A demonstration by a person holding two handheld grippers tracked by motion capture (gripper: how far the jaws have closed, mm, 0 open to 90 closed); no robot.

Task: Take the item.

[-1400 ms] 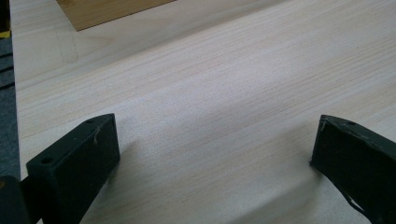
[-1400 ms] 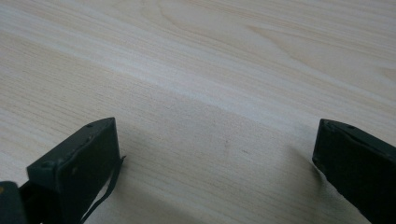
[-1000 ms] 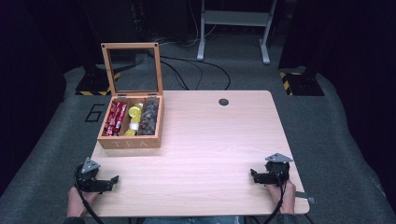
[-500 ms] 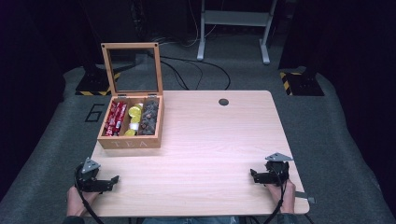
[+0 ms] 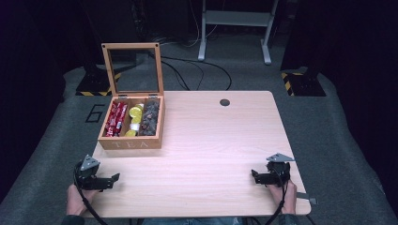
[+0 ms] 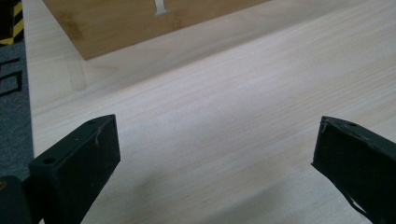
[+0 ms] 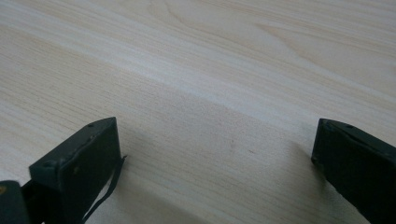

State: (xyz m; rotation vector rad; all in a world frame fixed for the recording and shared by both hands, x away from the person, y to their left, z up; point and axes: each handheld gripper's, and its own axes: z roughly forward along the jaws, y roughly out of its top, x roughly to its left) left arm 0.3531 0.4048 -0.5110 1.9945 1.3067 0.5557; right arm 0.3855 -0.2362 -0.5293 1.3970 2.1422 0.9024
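A wooden tea box (image 5: 132,126) stands at the table's back left with its glass lid raised. Inside lie red packets at the left, yellow ones in the middle and dark ones at the right. My left gripper (image 5: 115,179) rests at the front left corner, jaws pointing right, open and empty (image 6: 215,154). The box's front wall (image 6: 140,23) fills the top of the left gripper view. My right gripper (image 5: 253,176) rests at the front right, jaws pointing left, open over bare wood (image 7: 215,149).
The light wood table (image 5: 211,154) has a round cable hole (image 5: 225,102) near its far edge. Grey floor surrounds it, with cables, a white stand base (image 5: 234,28) behind, and yellow-black striped feet (image 5: 300,82) at both sides.
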